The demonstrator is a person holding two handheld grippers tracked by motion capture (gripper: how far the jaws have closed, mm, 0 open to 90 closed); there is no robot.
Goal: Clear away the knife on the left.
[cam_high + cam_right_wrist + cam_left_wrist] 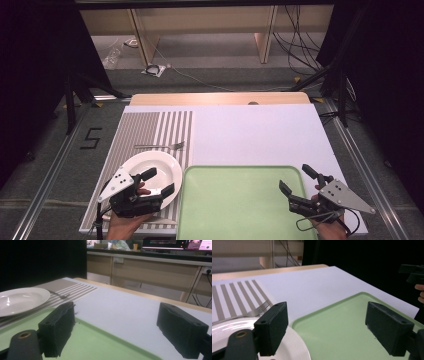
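Observation:
A white plate (pixel 150 167) lies on a grey striped placemat (pixel 145 127) at the left, and a silver fork (pixel 160 146) rests just beyond it. A pale green tray (pixel 240 200) sits in front of the person, bare. My left gripper (pixel 159 182) hovers over the near right part of the plate, open, nothing between its jaws. My right gripper (pixel 298 179) is open above the tray's right edge, holding nothing. The plate (pixel 227 332), fork tines (pixel 262 308) and tray (pixel 337 330) appear in the left gripper view, the plate (pixel 20 300) and tray (pixel 100 345) in the right gripper view.
A white sheet (pixel 260 132) covers the tabletop beyond the tray. The wooden table edge (pixel 220 98) runs along the far side. Beyond it, cables (pixel 155 69) lie on the floor, with dark curtains and stand legs at both sides.

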